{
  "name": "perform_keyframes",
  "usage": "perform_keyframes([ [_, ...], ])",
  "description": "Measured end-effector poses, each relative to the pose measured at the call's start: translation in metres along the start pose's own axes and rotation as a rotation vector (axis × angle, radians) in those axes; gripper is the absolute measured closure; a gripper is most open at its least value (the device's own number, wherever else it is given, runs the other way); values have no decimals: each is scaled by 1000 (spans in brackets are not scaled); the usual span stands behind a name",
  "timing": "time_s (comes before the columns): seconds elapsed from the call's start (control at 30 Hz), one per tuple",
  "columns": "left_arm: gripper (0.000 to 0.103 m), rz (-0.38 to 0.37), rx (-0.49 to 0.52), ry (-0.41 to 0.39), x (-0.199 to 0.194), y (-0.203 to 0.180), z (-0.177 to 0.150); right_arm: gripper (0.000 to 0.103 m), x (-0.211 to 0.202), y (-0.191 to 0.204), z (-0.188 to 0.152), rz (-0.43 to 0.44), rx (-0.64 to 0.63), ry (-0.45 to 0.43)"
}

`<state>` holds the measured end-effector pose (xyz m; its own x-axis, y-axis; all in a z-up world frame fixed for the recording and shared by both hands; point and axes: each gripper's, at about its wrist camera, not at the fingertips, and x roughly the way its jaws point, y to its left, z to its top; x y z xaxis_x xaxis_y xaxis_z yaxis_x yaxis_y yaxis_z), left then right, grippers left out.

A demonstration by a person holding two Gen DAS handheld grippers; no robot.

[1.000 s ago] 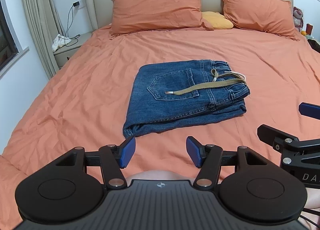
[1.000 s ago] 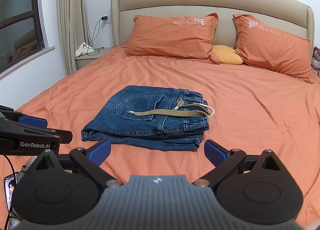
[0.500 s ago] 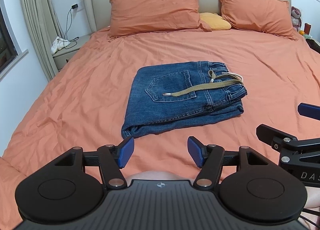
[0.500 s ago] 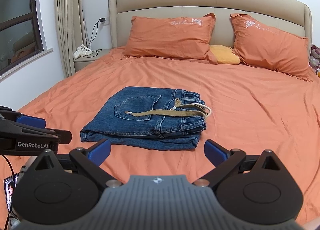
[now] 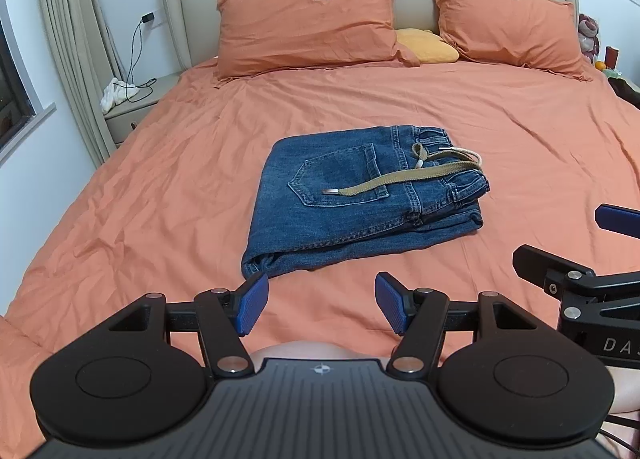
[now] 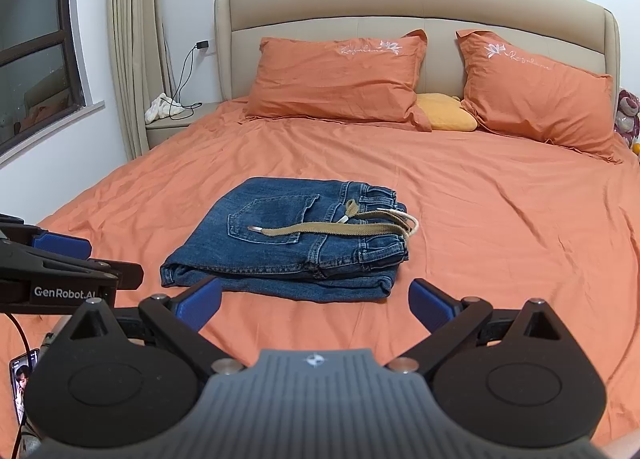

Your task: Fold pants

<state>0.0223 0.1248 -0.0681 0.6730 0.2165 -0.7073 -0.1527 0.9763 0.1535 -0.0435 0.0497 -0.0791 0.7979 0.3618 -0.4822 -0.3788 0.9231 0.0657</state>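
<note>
Blue denim pants (image 5: 352,199) lie folded into a compact stack in the middle of the orange bed, back pocket up. A tan drawstring (image 5: 404,179) lies across the top. They also show in the right wrist view (image 6: 292,247). My left gripper (image 5: 318,307) is open and empty, held back from the near edge of the pants. My right gripper (image 6: 316,303) is open wide and empty, also short of the pants. Neither touches the cloth.
The orange bedsheet (image 5: 160,187) covers the bed. Two orange pillows (image 5: 308,23) and a yellow cushion (image 5: 428,49) lie at the headboard. A bedside table (image 5: 132,107) with a white cloth and cables stands at the far left. A phone (image 6: 22,383) lies at lower left.
Both grippers have drawn back slightly from the pants and stay open. The folded pants have not moved.
</note>
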Motion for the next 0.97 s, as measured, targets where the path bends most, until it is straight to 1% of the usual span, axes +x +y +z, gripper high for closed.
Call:
perform_keyframes([
  [0.43,31,13,43,-31,-10,-6,-2,7,-9,-1,0,1,5,-19],
  [0.97,31,30,51,-51,-17,-5,-3,7,-17,-1,-1,8,-3,-34],
])
